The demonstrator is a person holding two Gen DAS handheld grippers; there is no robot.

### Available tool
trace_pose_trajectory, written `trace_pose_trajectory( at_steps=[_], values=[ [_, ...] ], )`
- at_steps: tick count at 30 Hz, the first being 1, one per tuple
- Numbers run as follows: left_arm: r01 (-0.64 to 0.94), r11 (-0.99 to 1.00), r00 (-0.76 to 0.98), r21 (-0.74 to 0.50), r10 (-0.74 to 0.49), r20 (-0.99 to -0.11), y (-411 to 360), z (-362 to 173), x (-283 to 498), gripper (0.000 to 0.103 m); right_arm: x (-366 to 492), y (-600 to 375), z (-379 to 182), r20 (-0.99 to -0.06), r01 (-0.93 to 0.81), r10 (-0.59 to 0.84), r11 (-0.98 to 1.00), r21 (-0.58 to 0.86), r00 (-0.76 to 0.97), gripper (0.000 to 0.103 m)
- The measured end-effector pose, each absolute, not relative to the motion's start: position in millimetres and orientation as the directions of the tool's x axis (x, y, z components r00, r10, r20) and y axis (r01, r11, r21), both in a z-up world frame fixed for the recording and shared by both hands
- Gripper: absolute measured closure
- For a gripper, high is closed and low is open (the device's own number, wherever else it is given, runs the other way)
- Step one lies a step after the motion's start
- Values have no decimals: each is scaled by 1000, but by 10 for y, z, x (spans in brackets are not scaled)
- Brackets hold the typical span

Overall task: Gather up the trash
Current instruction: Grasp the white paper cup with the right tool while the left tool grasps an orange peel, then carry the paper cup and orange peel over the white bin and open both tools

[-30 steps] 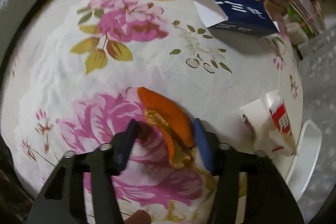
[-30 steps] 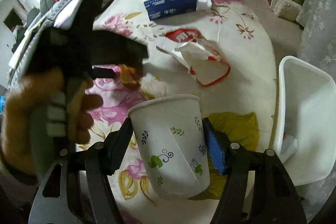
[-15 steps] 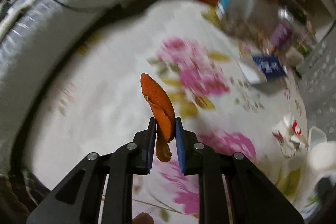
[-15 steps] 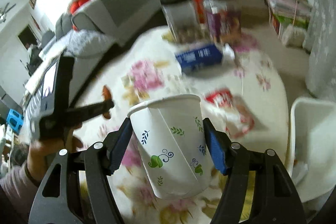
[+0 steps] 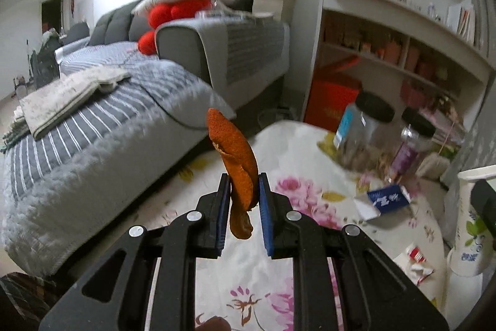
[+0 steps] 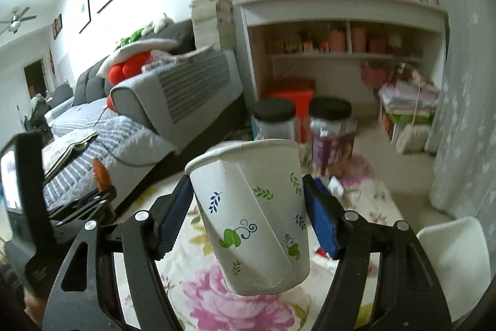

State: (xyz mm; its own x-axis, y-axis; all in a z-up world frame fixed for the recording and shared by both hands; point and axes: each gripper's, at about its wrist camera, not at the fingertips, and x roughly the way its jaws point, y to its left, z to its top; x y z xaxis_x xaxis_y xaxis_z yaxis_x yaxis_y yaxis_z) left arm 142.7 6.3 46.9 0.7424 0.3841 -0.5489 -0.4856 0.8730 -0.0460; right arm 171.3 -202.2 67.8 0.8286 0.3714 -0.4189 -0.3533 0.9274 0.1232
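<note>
Left wrist view, surface: we see a desk [image 5: 279, 275] under a white cloth printed with pink flowers and yellow leaves; it fills the lower middle
Left wrist view, room: a grey sofa [image 5: 223, 51] with red cushions stands behind; a striped grey blanket [image 5: 93, 126] lies at the left; white shelves [image 5: 403, 30] run along the right wall; framed pictures and a ceiling fan sit up top
Left tongs [image 5: 244, 200]: closed on an orange peel [image 5: 235, 157]; the peel stands up between the blue pads, raised clear of the cloth
On the desk, left wrist view: two clear jars with black lids [image 5: 365, 126] at the far edge, blurred; a dark blue box [image 5: 387, 200] with white writing we cannot read; a crumpled red and white wrapper [image 5: 415, 262] near the right edge
Right wrist view, surface: the same flowered cloth lies below the tongs; a white bin [image 6: 455, 262] stands at the lower right beside the desk
Right wrist view, room: shelves with pots and boxes fill the middle; a red box [image 6: 291, 98] sits on the floor beneath them; a pale patterned curtain hangs at the right
Right tongs [image 6: 248, 207]: pads against both sides of a paper cup [image 6: 254, 216], the jaws easing apart; the cup is tilted, with its mouth up and to the left, above the cloth
Cup markings: green and blue leaf sprigs and curls; we read no words
Writing on jars: a purple label [image 6: 333, 151], too blurred to read
</note>
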Motion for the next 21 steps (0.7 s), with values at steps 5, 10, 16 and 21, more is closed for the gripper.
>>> trace_pose_trajectory(
  at_steps=[5,10,16,21],
  values=[
    [-486,873,770,-48,401,-497,54,617,1319,85,1643,-2007,755,-369,-331,337,940,82,866,35],
    [-479,876,792,-52,406,-457,1,693,1245,84,1638,-2071,790,-356,-312,323,946,90,877,35],
    [-465,884,814,-41,409,-412,-130,779,1181,84,1614,-2140,823,-343,-292,308,951,98,887,35],
    [-442,896,826,-39,389,-408,-247,799,1179,84,1583,-2236,826,-331,-276,293,956,99,897,35]
  ],
)
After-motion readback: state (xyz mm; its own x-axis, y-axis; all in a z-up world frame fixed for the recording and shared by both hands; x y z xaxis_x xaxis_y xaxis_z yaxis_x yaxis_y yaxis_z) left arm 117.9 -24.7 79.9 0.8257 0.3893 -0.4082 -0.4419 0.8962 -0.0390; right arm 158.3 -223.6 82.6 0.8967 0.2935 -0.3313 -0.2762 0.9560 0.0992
